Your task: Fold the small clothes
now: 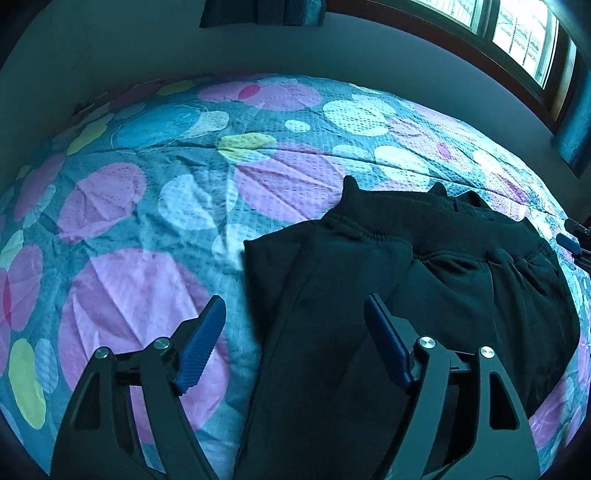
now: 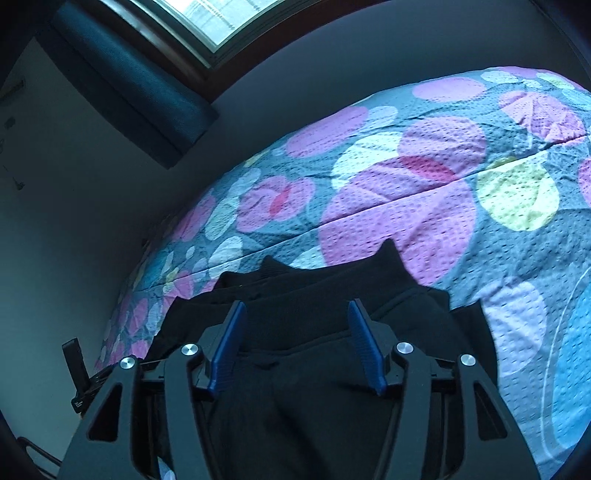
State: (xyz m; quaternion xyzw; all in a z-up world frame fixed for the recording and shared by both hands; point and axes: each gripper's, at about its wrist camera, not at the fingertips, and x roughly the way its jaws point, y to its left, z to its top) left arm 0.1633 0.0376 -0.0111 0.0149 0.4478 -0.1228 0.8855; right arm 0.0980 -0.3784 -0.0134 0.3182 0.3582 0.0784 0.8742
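Grippers: two, each with two blue ribbed fingers on black linkages. The left gripper (image 1: 295,306) has its jaws spread wide and holds nothing; one finger (image 1: 201,345) stands over bare bedspread, the other over black cloth. The right gripper (image 2: 297,310) is likewise spread wide and empty, both fingers (image 2: 227,350) standing over the garment. A small part of the right gripper shows at the far right edge of the left wrist view.

Garments: one, a pair of black trousers (image 1: 424,280) (image 2: 314,332) of thick soft fabric with a ribbed elastic waistband (image 1: 391,214). It lies on the near right part of the bed, waistband away from the left camera, a folded-over panel running toward the left gripper. Whether either gripper touches the cloth cannot be told.

Surface: one bed, covered by a textured teal bedspread (image 1: 177,155) (image 2: 480,229) printed with pink, white, yellow and blue circles; it is creased, with one long seam across it.

Room: plain pale walls (image 1: 258,48) close behind the bed; one wood-framed window (image 1: 517,33) (image 2: 214,22) with daylight; dark teal curtains (image 2: 133,85) beside it.

Other: a black object (image 2: 75,365), unidentifiable, at the bed's edge in the right wrist view.
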